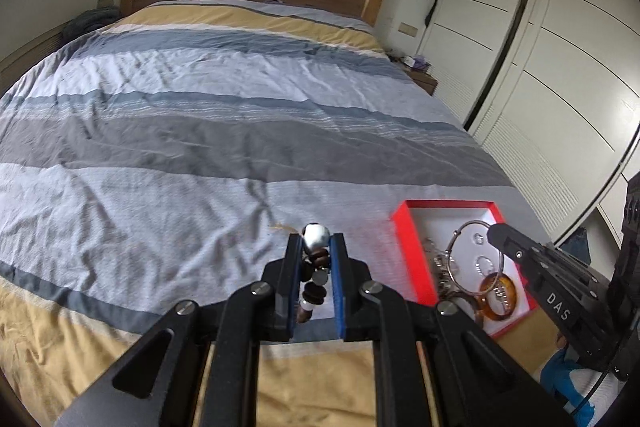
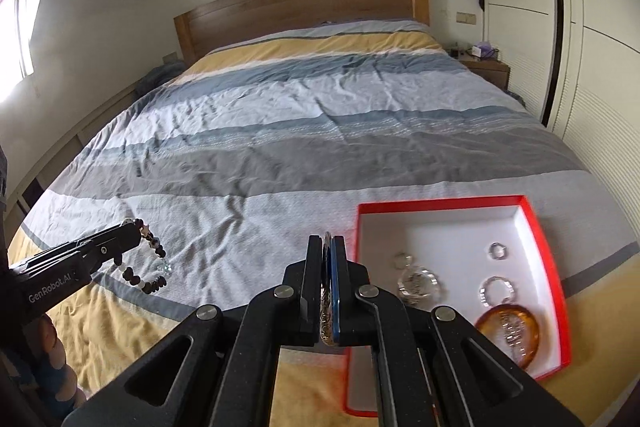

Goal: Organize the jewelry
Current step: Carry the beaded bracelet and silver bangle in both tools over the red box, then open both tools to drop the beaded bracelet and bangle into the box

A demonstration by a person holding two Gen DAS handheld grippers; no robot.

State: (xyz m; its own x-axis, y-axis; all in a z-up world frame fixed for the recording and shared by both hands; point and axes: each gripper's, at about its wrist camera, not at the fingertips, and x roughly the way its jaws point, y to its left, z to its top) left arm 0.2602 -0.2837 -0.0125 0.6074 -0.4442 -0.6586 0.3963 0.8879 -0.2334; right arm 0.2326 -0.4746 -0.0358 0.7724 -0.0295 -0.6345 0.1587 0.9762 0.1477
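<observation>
My left gripper (image 1: 316, 241) is shut on a beaded bracelet (image 1: 314, 267) of dark brown and white beads, held just above the striped bedspread; it also shows in the right wrist view (image 2: 146, 259). My right gripper (image 2: 327, 242) is shut on a thin silver bangle (image 2: 327, 291), held edge-on beside the red box. The red box (image 2: 544, 251) with a white inside lies on the bed at the right and holds an amber bangle (image 2: 510, 331), silver rings (image 2: 498, 250) and a chain piece (image 2: 418, 283). In the left wrist view the bangle (image 1: 472, 259) hangs over the box (image 1: 408, 251).
A large bed with a striped grey, blue and yellow cover (image 1: 200, 131) fills both views, with a wooden headboard (image 2: 304, 11) at the back. White wardrobe doors (image 2: 592, 67) run along the right. A bedside table (image 2: 486, 67) stands by the headboard.
</observation>
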